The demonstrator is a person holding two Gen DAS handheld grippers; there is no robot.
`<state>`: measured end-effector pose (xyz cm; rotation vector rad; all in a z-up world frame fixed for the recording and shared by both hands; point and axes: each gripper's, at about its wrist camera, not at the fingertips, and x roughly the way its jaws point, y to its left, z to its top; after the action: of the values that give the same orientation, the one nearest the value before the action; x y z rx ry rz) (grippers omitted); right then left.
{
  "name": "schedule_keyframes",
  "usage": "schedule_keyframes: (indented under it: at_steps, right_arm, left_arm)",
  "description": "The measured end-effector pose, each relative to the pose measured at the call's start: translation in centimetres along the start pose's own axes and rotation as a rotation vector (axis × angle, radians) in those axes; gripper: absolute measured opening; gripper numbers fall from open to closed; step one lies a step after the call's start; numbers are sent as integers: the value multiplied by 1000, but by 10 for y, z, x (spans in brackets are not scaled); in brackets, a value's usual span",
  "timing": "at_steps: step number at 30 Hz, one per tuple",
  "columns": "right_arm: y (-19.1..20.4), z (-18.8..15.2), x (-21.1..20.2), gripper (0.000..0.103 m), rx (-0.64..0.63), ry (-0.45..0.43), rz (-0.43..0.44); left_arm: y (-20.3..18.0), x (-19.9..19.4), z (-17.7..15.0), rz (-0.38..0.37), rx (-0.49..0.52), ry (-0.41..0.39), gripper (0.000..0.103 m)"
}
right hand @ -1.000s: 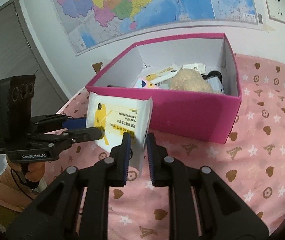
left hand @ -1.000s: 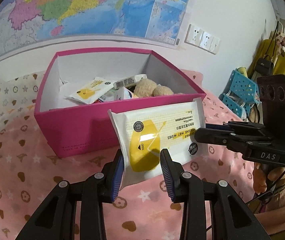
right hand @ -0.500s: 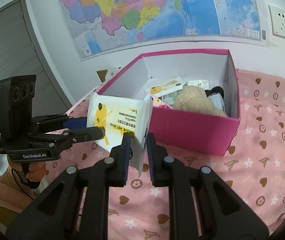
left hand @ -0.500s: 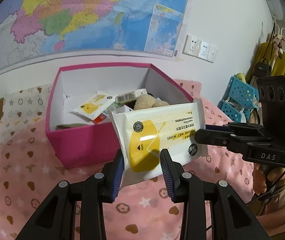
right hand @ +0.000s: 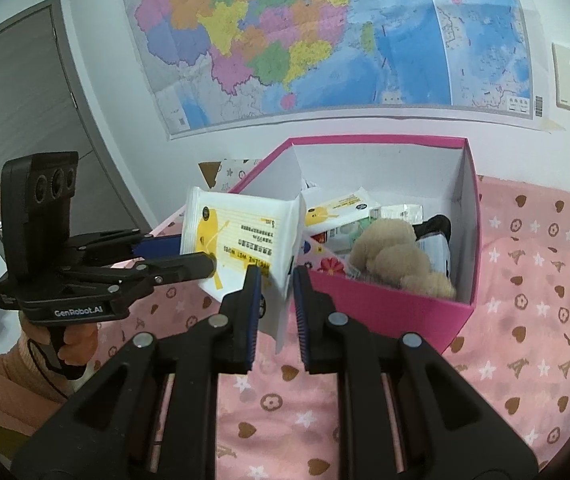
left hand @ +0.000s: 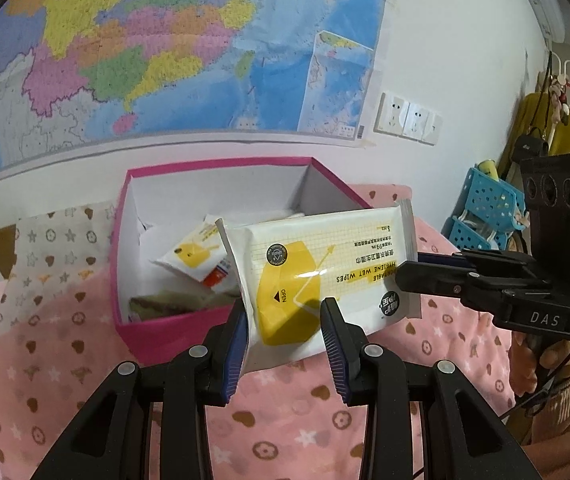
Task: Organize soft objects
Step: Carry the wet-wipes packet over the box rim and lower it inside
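Pink cloth [left hand: 65, 344] printed with brown hearts, flowers and white stars fills the lower part of both views, and a large coloured map [right hand: 325, 36] hangs on the white wall across the top. Wall sockets [left hand: 407, 122] sit right of the map in the left wrist view; a blue perforated basket [left hand: 485, 208] and a yellow garment [left hand: 565, 136] show at the right edge.

At mid frame stands an open pink box [right hand: 405, 310] with white inner walls. Inside it lie a smaller yellow-and-white wipes packet [right hand: 341, 210], a tan plush toy [right hand: 397, 256], a dark item behind the plush, and other small packets too jumbled to name.

A white pack of wet wipes [left hand: 325, 276] with a yellow flap marked OPEN is held in the air in front of the box's near wall, just above its rim, tilted with the right end higher in the left wrist view. The left claw [left hand: 283, 340] has its blue pads on either side of the pack's lower yellow end, narrowly set and gripping it. The right claw [right hand: 277, 304] is nearly closed on the thin sealed edge at the pack's other end; in the left wrist view it reaches in from the right side of the frame, with a hand [left hand: 541, 364] on its handle.
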<state>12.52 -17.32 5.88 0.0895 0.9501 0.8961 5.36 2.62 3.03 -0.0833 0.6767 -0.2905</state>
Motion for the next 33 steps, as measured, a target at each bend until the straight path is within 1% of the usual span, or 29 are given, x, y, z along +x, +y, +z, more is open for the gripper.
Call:
schedule_keyframes:
  at_steps: [7, 15, 24, 33]
  right_arm:
    - [-5, 12, 5, 19, -2, -10, -3]
    - [-14, 28, 19, 19, -2, -9, -12]
    - [-25, 44, 37, 21, 14, 7, -20]
    - [-38, 52, 59, 21, 45, 35, -37]
  left_arm:
    - [5, 6, 11, 9, 1, -10, 36]
    - [12, 17, 25, 36, 2, -16, 36]
    - [23, 34, 37, 63, -5, -6, 36]
    - [39, 56, 46, 69, -37, 23, 36]
